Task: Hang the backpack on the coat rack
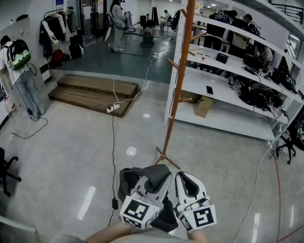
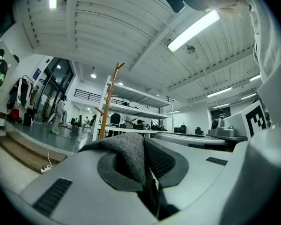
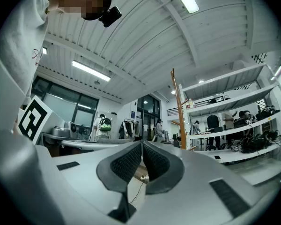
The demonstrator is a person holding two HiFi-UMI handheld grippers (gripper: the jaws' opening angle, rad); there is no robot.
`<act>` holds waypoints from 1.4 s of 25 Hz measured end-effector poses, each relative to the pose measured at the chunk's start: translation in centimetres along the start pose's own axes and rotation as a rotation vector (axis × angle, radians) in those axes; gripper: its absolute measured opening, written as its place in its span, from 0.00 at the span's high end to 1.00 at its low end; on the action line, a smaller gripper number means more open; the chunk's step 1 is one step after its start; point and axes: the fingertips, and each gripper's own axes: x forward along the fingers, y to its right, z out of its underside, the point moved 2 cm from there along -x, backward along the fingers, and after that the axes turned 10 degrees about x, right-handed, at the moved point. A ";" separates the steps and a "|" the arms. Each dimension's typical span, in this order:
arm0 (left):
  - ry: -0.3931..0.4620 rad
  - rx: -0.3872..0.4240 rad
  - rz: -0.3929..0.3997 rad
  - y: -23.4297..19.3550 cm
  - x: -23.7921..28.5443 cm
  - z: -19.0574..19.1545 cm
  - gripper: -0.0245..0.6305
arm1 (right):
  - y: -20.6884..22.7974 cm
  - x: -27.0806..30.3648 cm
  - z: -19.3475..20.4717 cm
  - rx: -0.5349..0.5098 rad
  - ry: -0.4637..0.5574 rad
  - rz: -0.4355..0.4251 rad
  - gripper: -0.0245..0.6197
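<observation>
Backpack (image 2: 124, 151) in left hand-held gripper (image 2: 145, 144)

You face a low brown wooden platform (image 1: 93, 91); a white power strip (image 1: 113, 107) lies just beside its front edge.

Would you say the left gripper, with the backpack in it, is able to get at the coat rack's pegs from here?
Probably not yet. The left gripper is shut on the backpack, but the coat rack stands ahead with its pegs higher up. Open floor lies between, so stepping closer should do.
</observation>
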 end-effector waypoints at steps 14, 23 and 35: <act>0.000 -0.005 0.033 1.0 0.3 -0.2 0.89 | -0.2 -0.7 -0.5 -0.019 0.013 0.002 0.92; 0.013 -0.032 -0.007 -0.9 1.1 -1.6 0.89 | 0.5 -1.0 -1.2 -0.069 0.033 0.004 0.92; 0.021 -0.063 0.002 -2.2 4.2 -1.1 0.89 | 3.1 1.6 -1.2 -0.064 0.036 0.012 0.92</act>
